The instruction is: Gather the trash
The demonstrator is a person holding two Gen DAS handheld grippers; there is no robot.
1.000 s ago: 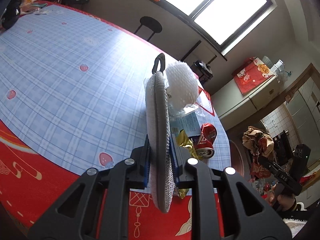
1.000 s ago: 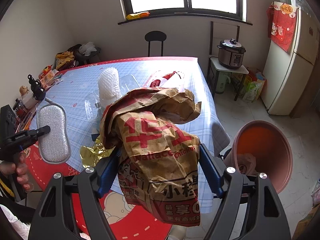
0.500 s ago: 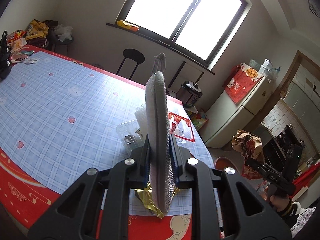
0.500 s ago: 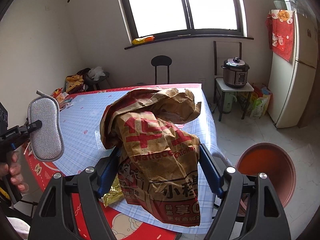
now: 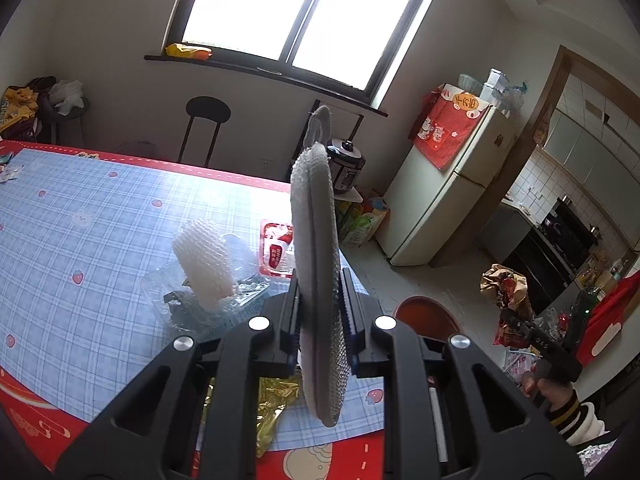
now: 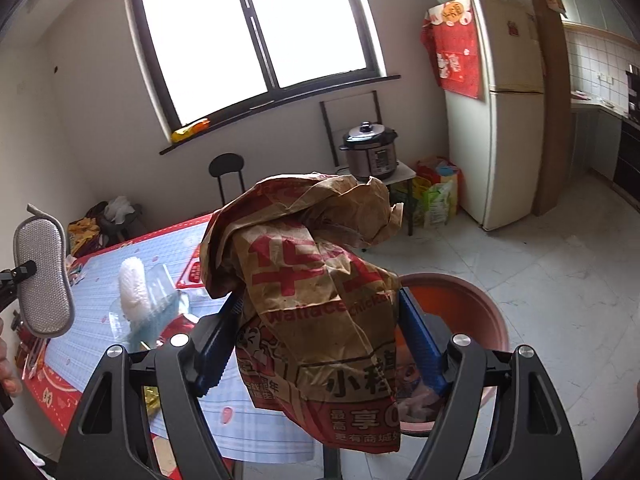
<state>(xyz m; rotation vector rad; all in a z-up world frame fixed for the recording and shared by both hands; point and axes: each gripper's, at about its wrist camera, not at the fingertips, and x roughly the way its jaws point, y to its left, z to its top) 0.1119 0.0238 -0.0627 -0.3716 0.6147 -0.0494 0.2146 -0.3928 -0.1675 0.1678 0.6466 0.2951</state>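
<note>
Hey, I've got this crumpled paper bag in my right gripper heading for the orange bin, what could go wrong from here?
1. The paper bag is bulky and hangs well below the right gripper; released off-centre, it may catch the rim of the orange bin and fall onto the floor.
2. The bag blocks most of the right wrist view, so judging the drop point is hard.
3. The scrubbing pad pinched in the left gripper sticks out over the table and could knock the white foam netting.

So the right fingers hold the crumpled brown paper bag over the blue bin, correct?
Not quite: the bin is orange-red, not blue. The right wrist view shows the right gripper gripping the crumpled brown paper bag above the round orange-red bin on the floor.
</note>
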